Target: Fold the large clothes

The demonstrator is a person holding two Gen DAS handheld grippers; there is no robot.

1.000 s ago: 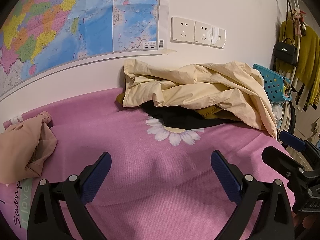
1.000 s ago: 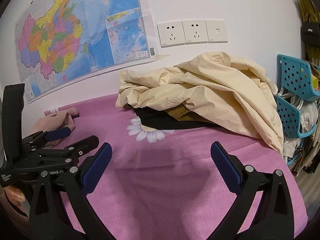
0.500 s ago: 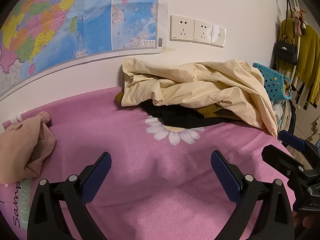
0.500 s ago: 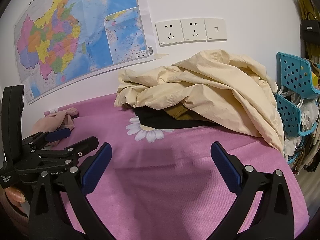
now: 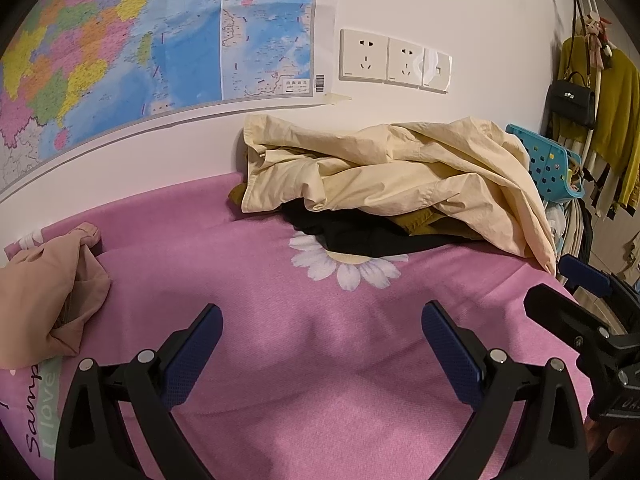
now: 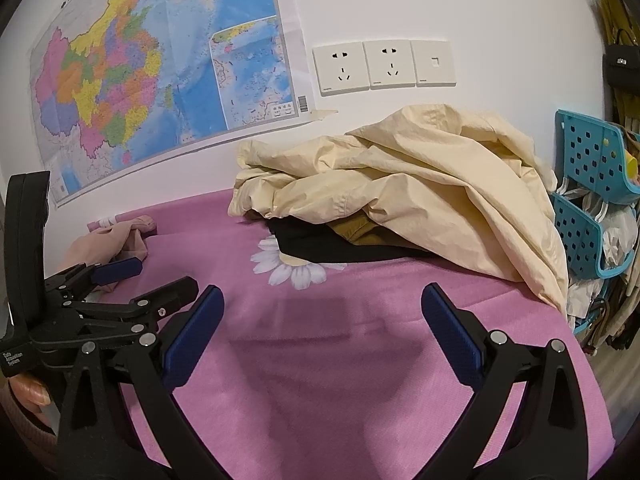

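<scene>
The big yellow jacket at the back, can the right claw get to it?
Probably yes. The right claw is open, and only bare pink sheet lies between it and the cream jacket, which sits on top of the pile.

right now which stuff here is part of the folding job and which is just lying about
For the job:
cream jacket
black garment
olive garment
pink garment
left gripper, right gripper, both open

Lying about:
wall map
sockets
blue basket
handbag
</scene>
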